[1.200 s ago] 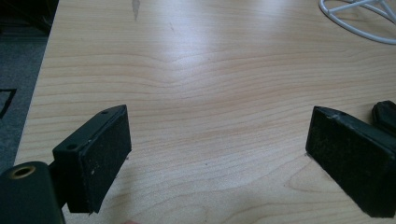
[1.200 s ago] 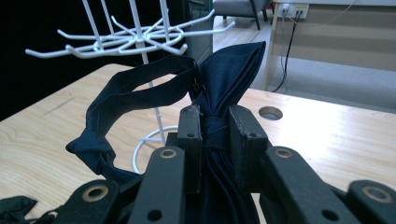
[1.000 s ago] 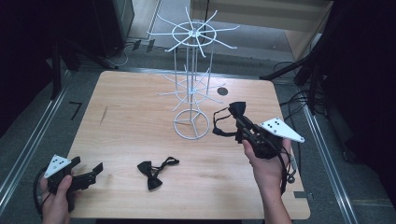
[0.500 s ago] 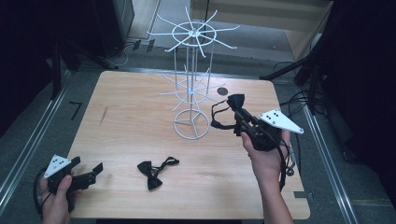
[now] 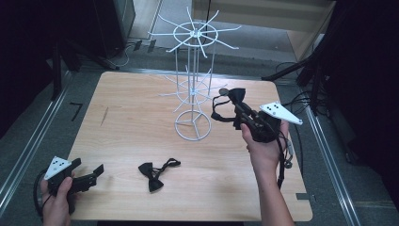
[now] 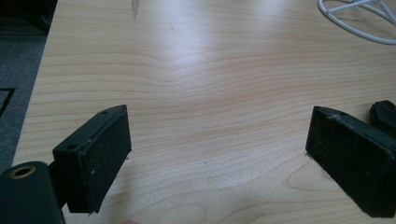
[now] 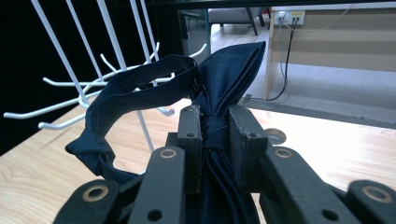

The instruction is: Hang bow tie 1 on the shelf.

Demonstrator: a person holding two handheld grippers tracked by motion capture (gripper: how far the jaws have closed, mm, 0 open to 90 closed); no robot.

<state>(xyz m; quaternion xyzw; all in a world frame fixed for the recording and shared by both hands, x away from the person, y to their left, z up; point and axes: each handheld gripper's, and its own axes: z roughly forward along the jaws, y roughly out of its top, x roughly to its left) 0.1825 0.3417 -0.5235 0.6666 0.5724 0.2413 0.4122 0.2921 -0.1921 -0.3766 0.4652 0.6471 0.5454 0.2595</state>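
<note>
Wooden table (image 5: 141, 122) on a grey floor, dark surroundings, beige cabinet at the far side. White wire rack (image 5: 193, 84) standing upright near table centre, round base ring on the wood, hooks fanning out at two levels. Right gripper (image 5: 237, 110) held above the table to the right of the rack, jaws clamped tight on the knot of a dark bow tie (image 5: 234, 96); seen up close in the right gripper view as right gripper (image 7: 215, 133) pinching bow tie (image 7: 219, 84) at its middle, fabric fanning up above the jaws. Strap loop (image 7: 121, 98) hanging out to the left, close to the rack's lower hooks (image 7: 70, 100), contact not clear. Second bow tie (image 5: 151, 175) lying flat on the table near the front edge, strap curled beside it, well apart from both grippers. Left gripper (image 5: 91, 173) low at the front left corner, jaws spread wide with nothing but bare wood between them in the left gripper view (image 6: 217, 154); edge of rack base (image 6: 359, 21) at top right there.
</note>
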